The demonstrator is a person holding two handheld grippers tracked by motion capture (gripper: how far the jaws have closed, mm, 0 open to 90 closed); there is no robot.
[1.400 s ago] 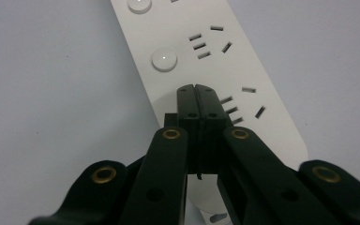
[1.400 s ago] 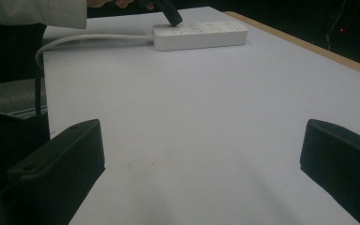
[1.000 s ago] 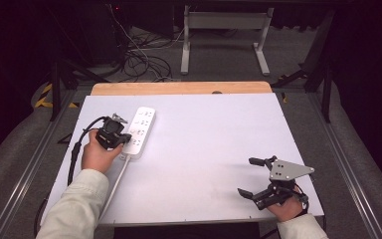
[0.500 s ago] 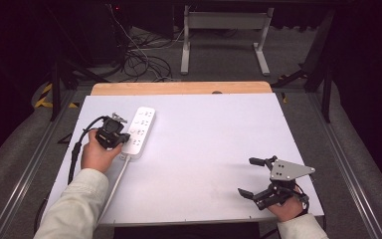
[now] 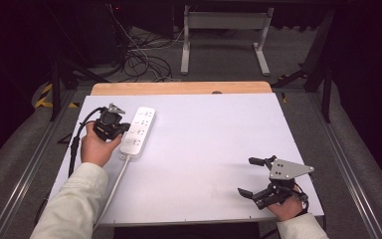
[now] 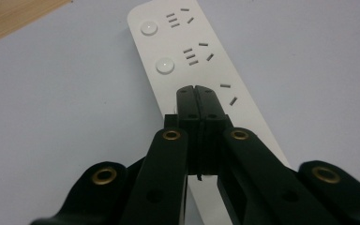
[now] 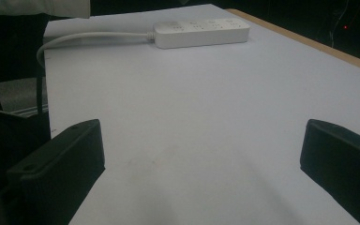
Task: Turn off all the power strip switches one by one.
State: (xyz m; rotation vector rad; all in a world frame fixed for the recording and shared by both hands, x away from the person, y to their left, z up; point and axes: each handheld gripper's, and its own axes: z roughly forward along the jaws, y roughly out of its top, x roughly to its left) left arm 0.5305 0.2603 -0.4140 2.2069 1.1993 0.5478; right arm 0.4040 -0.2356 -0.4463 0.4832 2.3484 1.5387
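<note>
On the left half of the white tabletop (image 5: 204, 149) lies a white power strip (image 5: 138, 131), its long axis running away from the person and leaning slightly to the right at its far end, with its white cord (image 5: 110, 194) trailing back off the near edge. The left tool (image 5: 112, 124) sits at the strip's left long edge, about midway along it; in the left gripper view its two black jaws are pressed flat together with nothing between them, and their joined tip (image 6: 198, 96) rests on or just over the strip's face (image 6: 187, 51), right behind the second round button (image 6: 165, 65) and beside a group of socket slots. Whether the tip actually touches the plastic cannot be told. From that tip the strip stretches straight ahead and a little to the left, so the buttons lie just forward of it along the strip's own length.

The right tool (image 5: 271, 181) rests well apart at the near right corner of the tabletop, jaws spread wide and holding nothing; in its own view the strip (image 7: 201, 33) lies far off across bare white surface, side-on, cord (image 7: 89, 37) leading left.

The left hand is plainly the nearer one, and any press on a button looks like a short push forward along the strip's axis rather than a sideways reach
</note>
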